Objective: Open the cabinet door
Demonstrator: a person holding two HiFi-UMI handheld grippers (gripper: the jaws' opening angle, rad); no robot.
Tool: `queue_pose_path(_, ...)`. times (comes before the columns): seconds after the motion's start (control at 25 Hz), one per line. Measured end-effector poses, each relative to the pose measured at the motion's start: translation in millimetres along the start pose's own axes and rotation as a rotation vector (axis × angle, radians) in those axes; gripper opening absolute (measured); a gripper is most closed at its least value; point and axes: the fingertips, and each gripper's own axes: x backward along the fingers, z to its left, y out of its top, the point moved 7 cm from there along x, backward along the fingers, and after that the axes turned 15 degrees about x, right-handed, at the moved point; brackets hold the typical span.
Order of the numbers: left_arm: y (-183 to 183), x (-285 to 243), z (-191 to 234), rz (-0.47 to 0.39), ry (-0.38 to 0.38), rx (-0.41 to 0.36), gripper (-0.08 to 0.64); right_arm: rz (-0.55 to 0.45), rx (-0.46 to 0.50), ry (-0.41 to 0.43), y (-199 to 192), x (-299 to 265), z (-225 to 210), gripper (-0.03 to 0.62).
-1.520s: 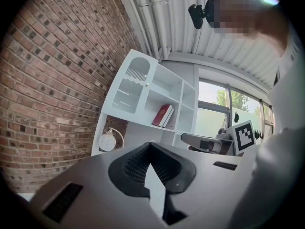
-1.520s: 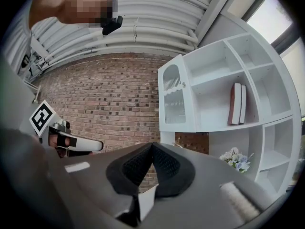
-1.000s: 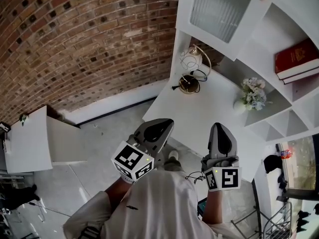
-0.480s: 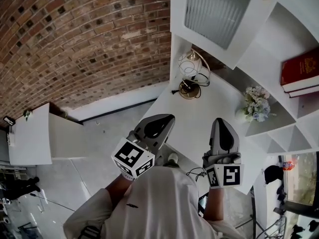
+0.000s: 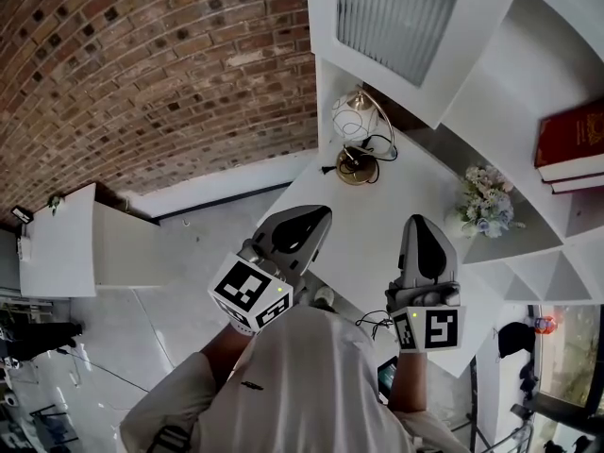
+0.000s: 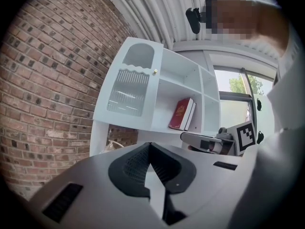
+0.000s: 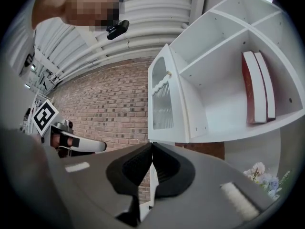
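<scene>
Above the white desk (image 5: 377, 217), the ribbed-glass cabinet door (image 5: 401, 17) stands angled out from the left end of the shelf unit (image 5: 528, 55) (a small knob (image 6: 155, 71) sits on its edge nearest the shelves). The left gripper (image 5: 307, 220) and right gripper (image 5: 417, 226) hover level over the desk, well apart from the door, each with jaws pressed together on nothing.

The brick wall (image 5: 142, 64) fills the upper left of the head view. The cabinet door (image 5: 396, 17) is at top centre, with open shelves (image 5: 500, 74) to its right and books (image 5: 571, 144) in a compartment at the right edge. Below the door a lamp (image 5: 359, 144) sits on the surface (image 5: 377, 220), with flowers (image 5: 486, 201) to its right. A low cupboard (image 5: 57, 253) stands on the floor (image 5: 179, 281) at the left edge.
</scene>
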Motion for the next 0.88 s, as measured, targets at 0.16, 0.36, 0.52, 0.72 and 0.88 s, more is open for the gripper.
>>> queue_pose_path(0.16,6.9,-8.4,-2.5,-0.004,-0.005,-0.015,0.009,-0.010,0.000,0.012,0.2,-5.4,-4.8,0.017)
queue_pose_path(0.36,6.5,-20.9,-4.1,0.006,-0.016,-0.020,0.009,-0.024,0.009,0.016,2.9,-12.4,-11.2,0.077)
queue_pose_path(0.52,7.5,-29.9,-5.3,0.015,-0.019,-0.027,0.009,-0.033,0.027,0.022,6.0,-20.1,-16.4,0.107)
queue_pose_path(0.72,7.4,-40.1,-1.7,0.026,-0.010,-0.022,0.009,-0.053,0.027,0.026,10.2,-30.9,-25.7,0.161)
queue_pose_path(0.88,10.0,-48.3,1.1,0.021,-0.016,-0.022,0.009,-0.038,0.053,0.027,8.8,-39.5,-35.3,0.175)
